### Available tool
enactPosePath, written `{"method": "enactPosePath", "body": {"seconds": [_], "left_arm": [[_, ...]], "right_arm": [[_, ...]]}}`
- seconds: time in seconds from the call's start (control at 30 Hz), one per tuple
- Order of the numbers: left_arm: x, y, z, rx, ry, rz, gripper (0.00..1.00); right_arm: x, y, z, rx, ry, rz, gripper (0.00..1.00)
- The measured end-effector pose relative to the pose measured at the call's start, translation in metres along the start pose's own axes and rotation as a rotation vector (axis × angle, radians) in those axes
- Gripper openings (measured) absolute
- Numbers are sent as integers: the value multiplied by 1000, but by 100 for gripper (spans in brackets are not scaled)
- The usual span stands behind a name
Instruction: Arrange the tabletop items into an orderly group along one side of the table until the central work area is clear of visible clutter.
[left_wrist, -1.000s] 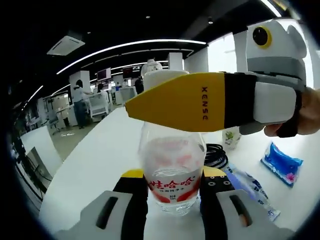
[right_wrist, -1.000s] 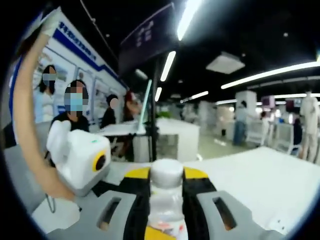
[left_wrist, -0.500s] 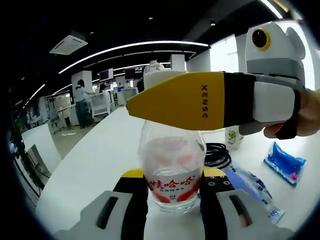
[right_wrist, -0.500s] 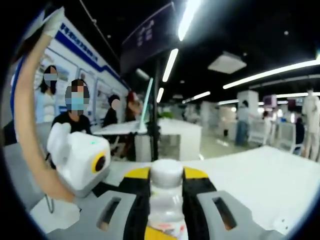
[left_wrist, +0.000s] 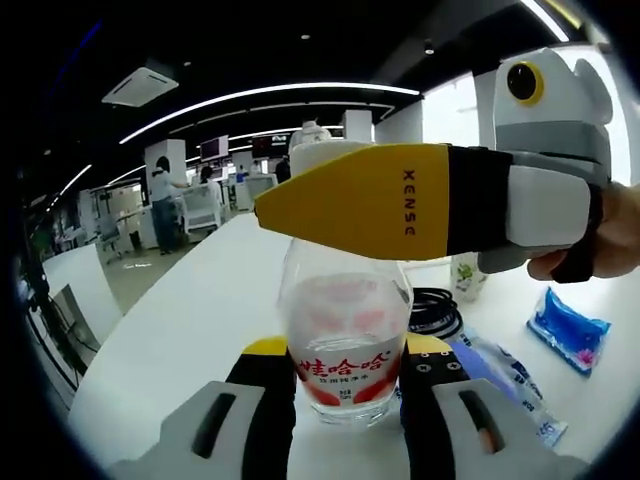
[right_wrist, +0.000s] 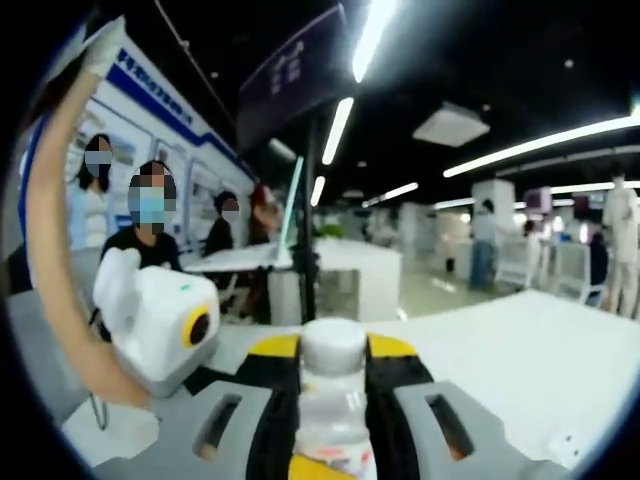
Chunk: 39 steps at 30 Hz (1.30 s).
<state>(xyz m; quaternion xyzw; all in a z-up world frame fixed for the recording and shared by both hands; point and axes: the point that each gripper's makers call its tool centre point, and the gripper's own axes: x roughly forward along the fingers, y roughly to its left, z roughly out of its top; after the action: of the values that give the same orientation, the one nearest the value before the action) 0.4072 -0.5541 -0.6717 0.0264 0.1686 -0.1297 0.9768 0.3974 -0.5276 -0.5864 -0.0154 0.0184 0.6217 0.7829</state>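
A bottle (left_wrist: 345, 345) stands on the table (left_wrist: 190, 320), cable (left_wrist: 432, 310) behind it.

Upright clear water bottle (left_wrist: 345, 345) (red label, white cap) on white table (left_wrist: 190, 320)

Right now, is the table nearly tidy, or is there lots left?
Lots left. Nothing looks grouped yet. In hand: the water bottle, its body between the left gripper's jaws, its cap end between the right gripper's. Left to move: black cable coil, blue tissue packet, clear wrapper, small printed cup.
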Motion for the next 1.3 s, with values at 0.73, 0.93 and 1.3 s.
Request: {"method": "enactPosePath", "body": {"seconds": [0.73, 0.93, 1.3], "left_arm": [[-4, -2, -1, -22, 19, -5, 40], [-6, -3, -1, -35, 19, -5, 40], [-9, -3, 13, -50, -39, -3, 56]], "right_arm": [[-1, -8, 3, 34, 17, -61, 40], [-1, -6, 4, 36, 12, -59, 40], [-7, -16, 10, 41, -3, -102, 49]]}}
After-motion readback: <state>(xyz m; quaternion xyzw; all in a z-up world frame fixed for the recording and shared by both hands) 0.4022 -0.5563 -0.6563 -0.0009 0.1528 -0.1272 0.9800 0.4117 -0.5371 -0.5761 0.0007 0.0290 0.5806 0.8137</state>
